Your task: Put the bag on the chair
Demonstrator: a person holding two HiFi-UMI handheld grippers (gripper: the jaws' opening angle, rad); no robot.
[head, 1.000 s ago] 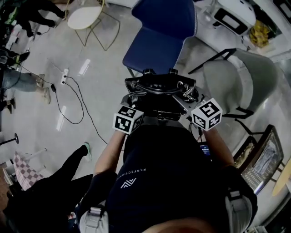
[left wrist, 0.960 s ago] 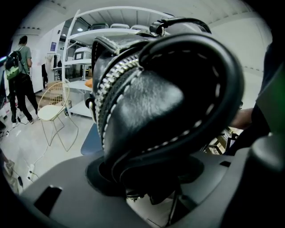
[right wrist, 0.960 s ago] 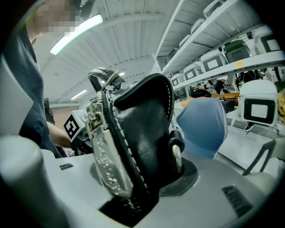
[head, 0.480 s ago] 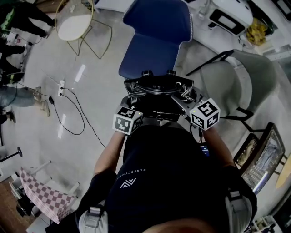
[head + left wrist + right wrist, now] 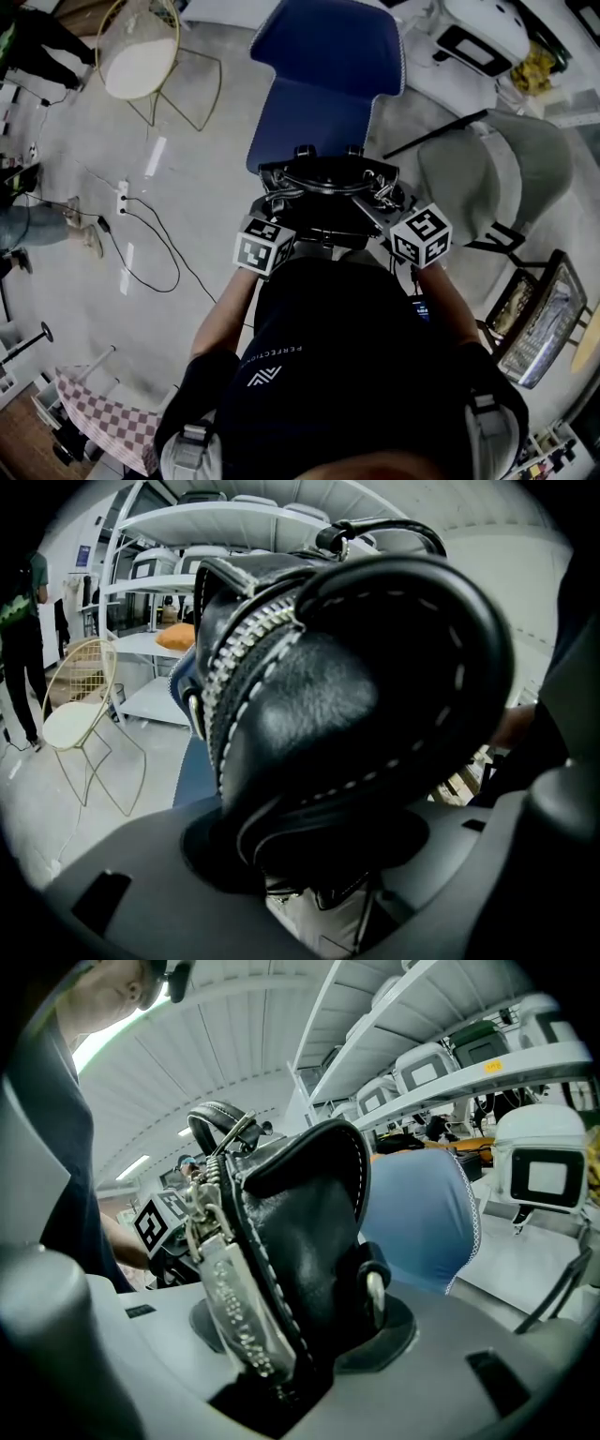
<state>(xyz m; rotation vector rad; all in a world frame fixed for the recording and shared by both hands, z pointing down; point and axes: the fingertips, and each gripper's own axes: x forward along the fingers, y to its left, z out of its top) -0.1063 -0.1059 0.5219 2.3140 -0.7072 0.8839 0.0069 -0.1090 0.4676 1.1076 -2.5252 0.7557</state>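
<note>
A black leather bag [image 5: 328,192] with looped handles and a zip hangs in the air in front of the person, just before the seat of a blue chair [image 5: 323,84]. My left gripper [image 5: 277,204] is shut on the bag's left end [image 5: 356,696], which fills the left gripper view. At the opposite end [image 5: 300,1241], the right gripper [image 5: 384,202] is likewise shut on the bag, with the blue chair's back [image 5: 422,1222] behind it. The bag's underside is hidden in the head view.
A grey chair [image 5: 497,164] stands right of the blue one. At the far left is a white round seat on a gold wire frame [image 5: 141,56]. A power strip and black cable [image 5: 141,225] lie on the floor at left. Shelving with white devices [image 5: 431,1072] lines the far wall.
The person has stepped toward the blue chair with the bag, so more of the chair shows above it and the floor has slid back. Both grips look the same.
</note>
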